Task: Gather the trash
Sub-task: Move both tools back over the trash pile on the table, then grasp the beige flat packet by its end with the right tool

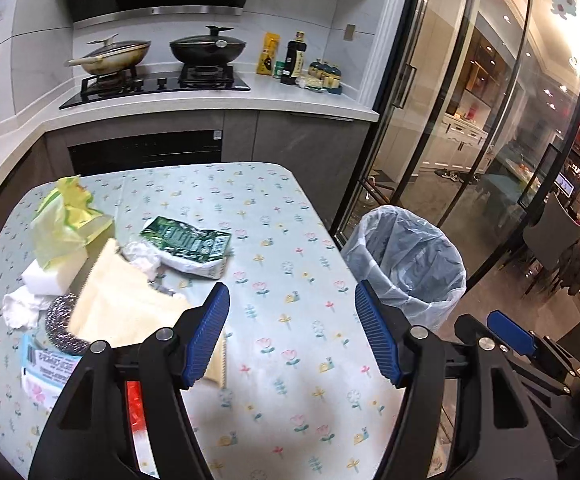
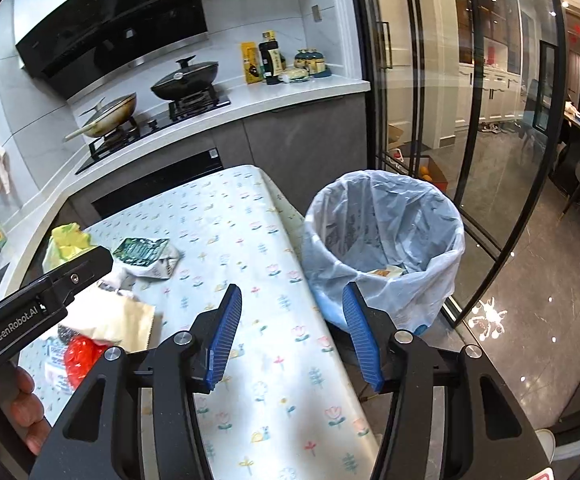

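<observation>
A: Start nearest. What are the claws doing?

B: Both are empty. The left claw (image 1: 290, 332) has its blue ribbed pads apart over bare tablecloth at the bottom of the left wrist view, and the right claw (image 2: 292, 334) likewise stands apart with nothing between, hanging over the desk's right edge.

A: Why empty and apart?

B: My guess is that they are between pickups, with the jaws ready for the next piece.

A: Where is the trash?

B: Heaped at the lower left of both views on the desk (image 1: 290, 208). Nearest is a red crinkly wrapper (image 2: 79, 356) and a printed label packet (image 1: 43, 364). Behind these lie a steel scouring ball (image 1: 59, 320), a cream paper bag (image 1: 121, 300), crumpled white tissue (image 1: 19, 308) and a white sponge block (image 1: 55, 274). Further up are a green foil packet (image 1: 187, 244) and a yellow plastic bag (image 1: 67, 218).

A: And the bin?

B: The lined waste bin (image 2: 386, 248) stands on the floor just beside the desk's right edge, handy for dropping into. Some scraps already lie at its bottom.

A: The room beyond?

B: The desk wears a pale floral tablecloth. Past it, in the upper left, is a white counter with a gas hob, two lidded woks (image 1: 205, 46) and sauce bottles (image 1: 294, 60). Glass sliding doors (image 1: 470, 100) fill the right.
</observation>
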Motion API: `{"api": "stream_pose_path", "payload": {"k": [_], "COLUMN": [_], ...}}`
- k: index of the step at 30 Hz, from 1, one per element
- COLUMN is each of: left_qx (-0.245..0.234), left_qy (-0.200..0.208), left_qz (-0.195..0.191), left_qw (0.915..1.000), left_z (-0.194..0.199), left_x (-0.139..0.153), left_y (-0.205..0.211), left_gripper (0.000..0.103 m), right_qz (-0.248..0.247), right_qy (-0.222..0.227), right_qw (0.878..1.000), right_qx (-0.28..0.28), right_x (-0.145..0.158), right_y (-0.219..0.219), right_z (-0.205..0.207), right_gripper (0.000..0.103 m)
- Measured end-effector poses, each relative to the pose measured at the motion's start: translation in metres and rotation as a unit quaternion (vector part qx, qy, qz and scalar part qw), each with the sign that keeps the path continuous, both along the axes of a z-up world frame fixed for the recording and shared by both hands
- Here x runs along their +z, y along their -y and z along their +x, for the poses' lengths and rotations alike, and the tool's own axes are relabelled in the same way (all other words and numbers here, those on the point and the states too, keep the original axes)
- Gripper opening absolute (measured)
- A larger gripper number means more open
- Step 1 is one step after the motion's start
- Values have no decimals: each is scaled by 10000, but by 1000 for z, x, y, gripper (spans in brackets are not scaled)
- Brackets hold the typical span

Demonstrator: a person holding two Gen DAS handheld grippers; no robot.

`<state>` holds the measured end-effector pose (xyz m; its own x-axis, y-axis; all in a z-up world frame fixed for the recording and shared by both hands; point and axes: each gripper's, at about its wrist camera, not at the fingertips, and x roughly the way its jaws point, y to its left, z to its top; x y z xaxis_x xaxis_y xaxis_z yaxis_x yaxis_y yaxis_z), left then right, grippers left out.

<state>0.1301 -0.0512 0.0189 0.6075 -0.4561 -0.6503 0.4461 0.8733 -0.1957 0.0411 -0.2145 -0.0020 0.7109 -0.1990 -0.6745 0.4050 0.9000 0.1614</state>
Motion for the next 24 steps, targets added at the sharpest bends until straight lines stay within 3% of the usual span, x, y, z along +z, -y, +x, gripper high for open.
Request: {"api": "stream_pose_path", "payload": {"k": [14, 24], "left_qx": [989, 1673], "left_qy": [-8, -251], "left_qz": [21, 62], "left_qw": [9951, 9856], "left_z": [-7, -1], "left_x": [-2, -24], "left_y": [-111, -181], "left_gripper": [81, 85], "right_qz": [-24, 13], "right_qy": [-128, -281], "right_qw": [9971, 9904], "right_qx": [756, 1353], "right_x": [-8, -27], "right_y": [-79, -137], "right_z": [11, 33], "right_gripper": [52, 54]}}
